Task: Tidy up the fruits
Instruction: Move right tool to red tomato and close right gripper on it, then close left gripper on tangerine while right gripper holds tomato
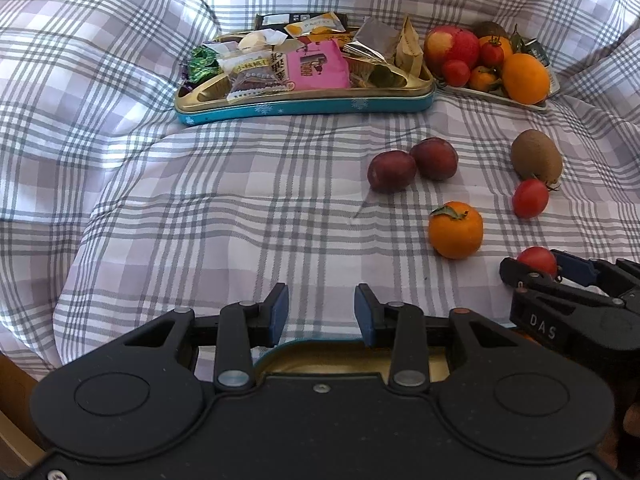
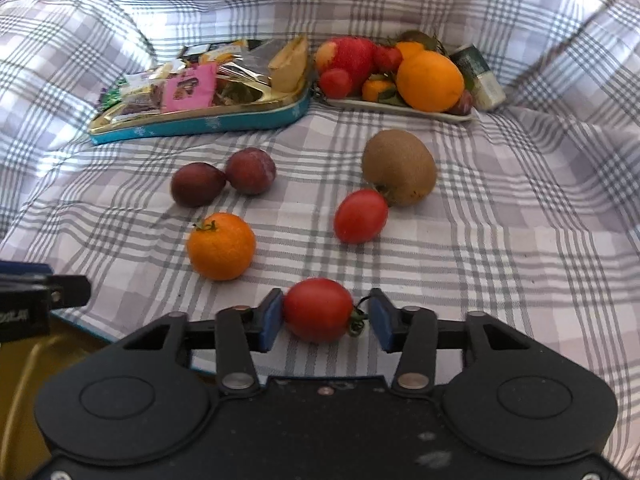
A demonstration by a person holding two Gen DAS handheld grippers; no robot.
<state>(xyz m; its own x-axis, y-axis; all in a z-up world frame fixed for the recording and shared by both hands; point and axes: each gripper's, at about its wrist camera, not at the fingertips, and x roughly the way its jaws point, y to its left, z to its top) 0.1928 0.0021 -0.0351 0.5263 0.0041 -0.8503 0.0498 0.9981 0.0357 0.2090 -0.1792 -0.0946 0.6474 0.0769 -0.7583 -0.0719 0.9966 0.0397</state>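
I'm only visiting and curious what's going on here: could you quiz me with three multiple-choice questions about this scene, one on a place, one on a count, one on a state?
1. The pink packet lies: A in a basket; B in the snack tin; C on the floor.
2. Dark plums loose on the checked cloth: A one; B four; C two.
3. The right hand-held gripper is: A around a cherry tomato; B empty; C around a spoon.
Answers: B, it rests among the snacks; C, a pair side by side; A, the tomato sits between its fingers.

Probably home bedroom: rumpled plaid bedding point(image 1: 200, 200), snack tin point(image 1: 304, 106), fruit plate point(image 2: 400, 110) laid on it.
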